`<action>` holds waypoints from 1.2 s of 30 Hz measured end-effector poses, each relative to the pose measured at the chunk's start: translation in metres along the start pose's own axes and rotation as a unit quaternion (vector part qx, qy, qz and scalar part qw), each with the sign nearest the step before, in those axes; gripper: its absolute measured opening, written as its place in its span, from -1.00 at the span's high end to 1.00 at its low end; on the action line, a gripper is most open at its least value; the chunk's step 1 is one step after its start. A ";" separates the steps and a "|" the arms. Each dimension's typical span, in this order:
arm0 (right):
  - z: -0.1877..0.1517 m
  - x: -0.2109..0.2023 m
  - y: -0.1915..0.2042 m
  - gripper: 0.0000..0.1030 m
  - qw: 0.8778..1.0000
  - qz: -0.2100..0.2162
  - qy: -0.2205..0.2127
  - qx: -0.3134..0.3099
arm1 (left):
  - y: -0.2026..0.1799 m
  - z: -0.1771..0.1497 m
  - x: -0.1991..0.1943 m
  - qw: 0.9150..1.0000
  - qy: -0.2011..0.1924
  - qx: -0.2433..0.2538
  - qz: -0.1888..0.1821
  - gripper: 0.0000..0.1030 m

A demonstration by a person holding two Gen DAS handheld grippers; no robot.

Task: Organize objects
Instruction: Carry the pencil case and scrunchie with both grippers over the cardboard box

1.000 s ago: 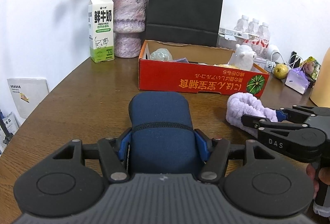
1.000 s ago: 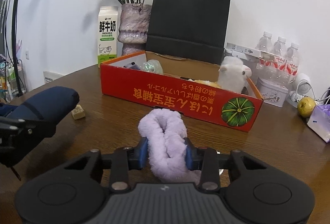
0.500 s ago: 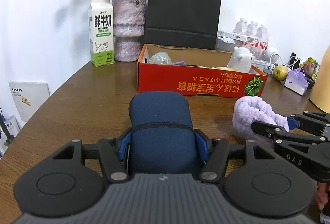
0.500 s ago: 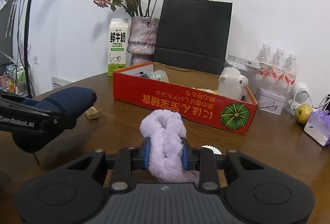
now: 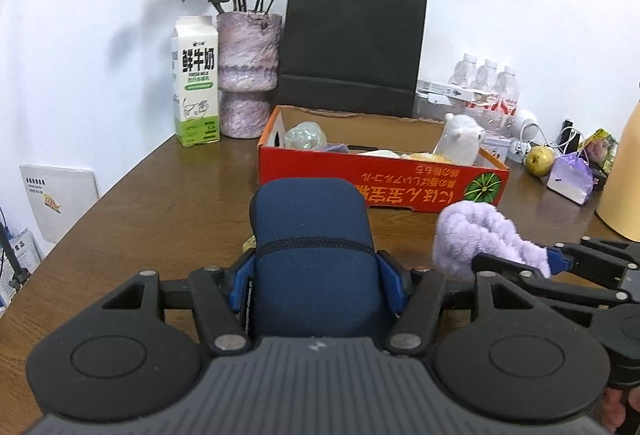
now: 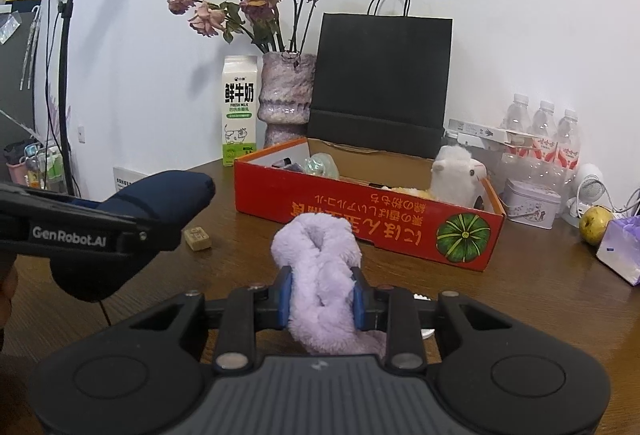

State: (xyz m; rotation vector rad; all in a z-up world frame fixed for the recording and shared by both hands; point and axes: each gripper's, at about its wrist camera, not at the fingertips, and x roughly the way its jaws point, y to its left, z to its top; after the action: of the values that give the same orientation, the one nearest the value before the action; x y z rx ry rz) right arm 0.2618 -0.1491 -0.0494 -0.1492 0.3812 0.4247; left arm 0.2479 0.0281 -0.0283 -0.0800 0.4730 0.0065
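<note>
My left gripper [image 5: 314,271] is shut on a dark blue padded pouch [image 5: 312,231], held above the wooden table [image 5: 168,203]. My right gripper [image 6: 320,295] is shut on a fluffy lilac headband [image 6: 318,247], also lifted off the table. Each gripper shows in the other's view: the pouch [image 6: 160,195] at left, the headband [image 5: 476,239] at right. Ahead stands an open red cardboard box [image 5: 400,187] with a white plush alpaca [image 5: 460,139], a clear wrapped item [image 5: 304,137] and other small things inside.
A milk carton [image 5: 196,83], a vase of dried roses [image 5: 248,75] and a black paper bag [image 5: 352,47] stand behind the box. Water bottles [image 6: 552,139], a tin [image 6: 528,203], a pear [image 6: 594,223] and a purple packet [image 6: 624,247] are at right. A small tan block [image 6: 197,238] lies on the table.
Both grippers have risen with their loads; the table and box now sit lower in both views. The grips have not changed.
</note>
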 end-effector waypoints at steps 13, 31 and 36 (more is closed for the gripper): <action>0.018 0.003 -0.013 0.47 1.000 -0.001 -0.012 0.006 | -0.017 0.021 0.007 1.000 -0.009 0.007 0.000 -0.23; 0.057 0.027 -0.041 0.47 0.998 0.009 -0.055 0.031 | -0.037 0.061 0.041 0.999 -0.035 -0.011 -0.005 -0.23; 0.069 0.043 -0.052 0.47 0.997 0.006 -0.064 0.035 | -0.041 0.077 0.059 0.999 -0.045 -0.014 -0.004 -0.23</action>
State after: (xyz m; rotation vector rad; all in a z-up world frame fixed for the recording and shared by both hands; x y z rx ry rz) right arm 0.3427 -0.1644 0.0006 -0.0515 0.2697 0.4301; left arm 0.3360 -0.0074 0.0159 -0.1078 0.3822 0.0089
